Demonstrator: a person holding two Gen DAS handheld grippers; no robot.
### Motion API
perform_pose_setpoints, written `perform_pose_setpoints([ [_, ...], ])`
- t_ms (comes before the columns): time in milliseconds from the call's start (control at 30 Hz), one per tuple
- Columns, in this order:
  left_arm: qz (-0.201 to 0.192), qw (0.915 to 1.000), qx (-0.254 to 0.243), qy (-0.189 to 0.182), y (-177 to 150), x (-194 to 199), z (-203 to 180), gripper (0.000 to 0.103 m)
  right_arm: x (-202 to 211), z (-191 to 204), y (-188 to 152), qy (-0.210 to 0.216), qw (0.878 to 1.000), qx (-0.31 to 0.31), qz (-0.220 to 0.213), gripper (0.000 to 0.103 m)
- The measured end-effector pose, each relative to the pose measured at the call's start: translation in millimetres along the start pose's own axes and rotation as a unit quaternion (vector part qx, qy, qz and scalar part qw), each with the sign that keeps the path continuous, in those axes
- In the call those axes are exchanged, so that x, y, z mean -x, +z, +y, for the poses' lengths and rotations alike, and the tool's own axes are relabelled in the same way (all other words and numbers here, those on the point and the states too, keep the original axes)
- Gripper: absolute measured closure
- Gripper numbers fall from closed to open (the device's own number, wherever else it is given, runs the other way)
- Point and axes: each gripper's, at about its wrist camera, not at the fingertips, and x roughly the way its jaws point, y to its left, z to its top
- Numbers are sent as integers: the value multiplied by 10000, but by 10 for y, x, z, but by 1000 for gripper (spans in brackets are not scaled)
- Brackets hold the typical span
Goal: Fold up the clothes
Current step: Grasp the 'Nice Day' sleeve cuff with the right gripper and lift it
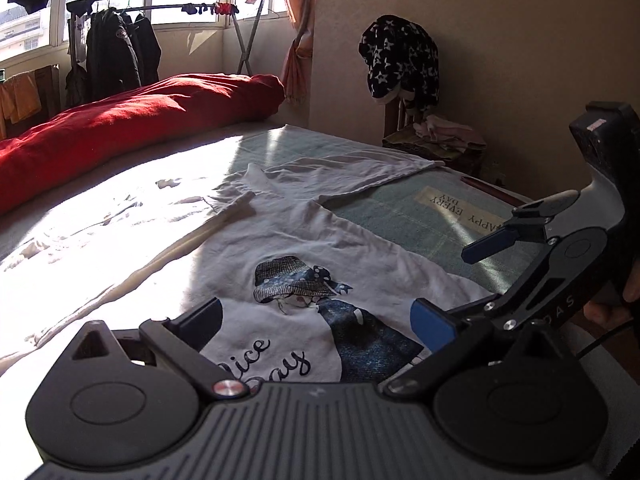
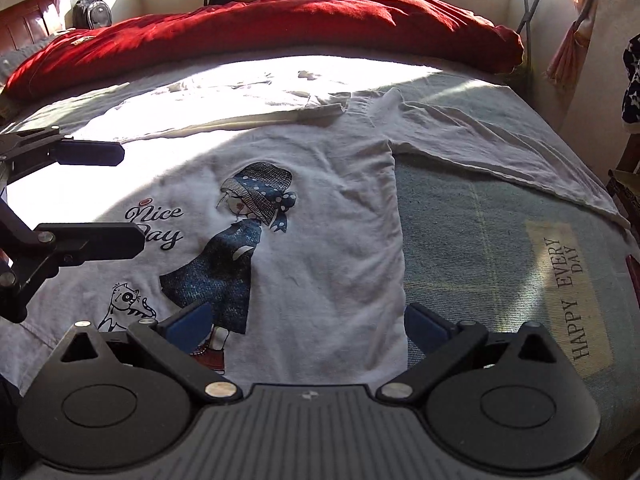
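Sunlight falls across a bed [image 2: 500, 248] where a white long-sleeved shirt [image 2: 332, 232] lies face up and spread flat, its print of a girl in a polka-dot headscarf beside the words "Nice Day." One sleeve [image 2: 500, 152] stretches out over the pale green sheet [image 1: 420, 216], near a patch reading "HAPPY EVERY DAY." A person's left gripper [image 1: 316, 320] and right gripper [image 2: 308, 320] hover just above the shirt's lower half, both with jaws spread wide and holding nothing. A rolled red quilt [image 2: 280, 20] lies along the far side of the bed, below dark clothes on a drying rack [image 1: 168, 4] at the window.
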Motion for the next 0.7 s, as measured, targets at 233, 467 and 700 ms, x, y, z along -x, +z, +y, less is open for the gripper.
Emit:
perform_pose_setpoints([
  [233, 211, 9998, -30, 26, -47, -130, 13, 3, -24, -526, 220, 749, 9890, -1211, -399, 0],
  [467, 238, 9997, 68, -70, -38, -178, 58, 3, -217, -1015, 584, 1201, 9692, -2009, -769, 0],
  [700, 223, 9996, 82, -120, -33, -214, 76, 3, -439, -1871, 876, 1215, 9359, -3089, -1178, 0],
])
